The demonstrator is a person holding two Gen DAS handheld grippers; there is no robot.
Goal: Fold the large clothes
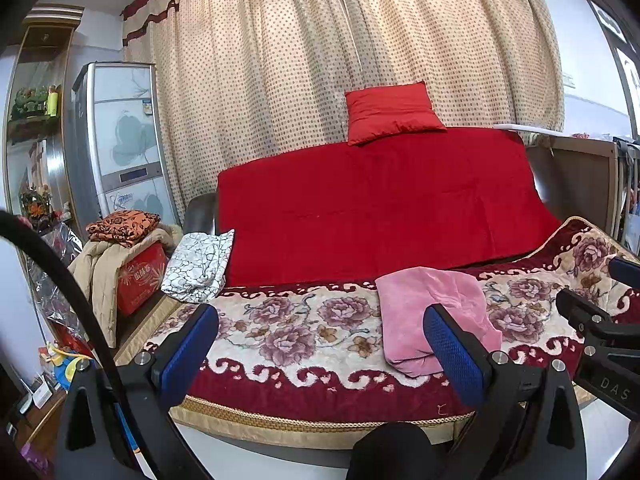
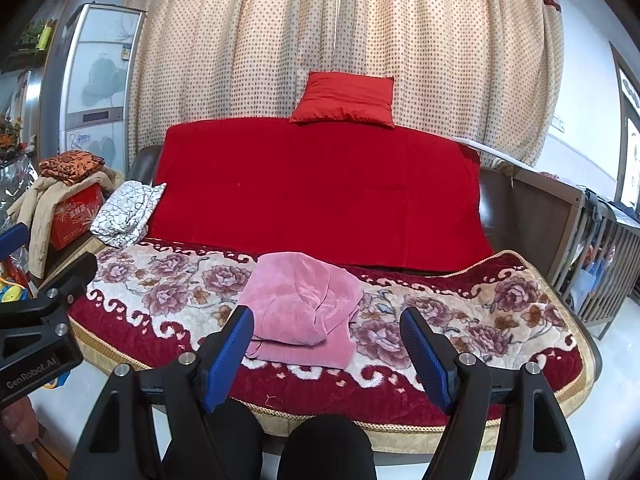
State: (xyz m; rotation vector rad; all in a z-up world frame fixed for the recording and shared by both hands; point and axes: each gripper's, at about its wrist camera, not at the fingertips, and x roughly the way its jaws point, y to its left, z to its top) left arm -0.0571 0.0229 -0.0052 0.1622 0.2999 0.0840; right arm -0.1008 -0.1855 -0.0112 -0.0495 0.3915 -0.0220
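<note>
A pink velvety garment (image 1: 434,316) lies folded into a compact stack on the floral blanket (image 1: 304,332) of the sofa; it also shows in the right wrist view (image 2: 304,304). My left gripper (image 1: 320,344) is open and empty, held back from the sofa's front edge, with the garment behind its right finger. My right gripper (image 2: 328,352) is open and empty, also held back, the garment lying beyond and between its blue fingers (image 2: 230,360). The right gripper's body shows at the right edge of the left wrist view (image 1: 600,332).
A red quilt (image 2: 320,188) drapes the sofa back with a red pillow (image 2: 346,98) on top. A white patterned cloth (image 2: 128,208) lies at the sofa's left end. A red box with clothes piled on it (image 2: 72,204) stands left. A slatted crib (image 2: 600,248) stands right.
</note>
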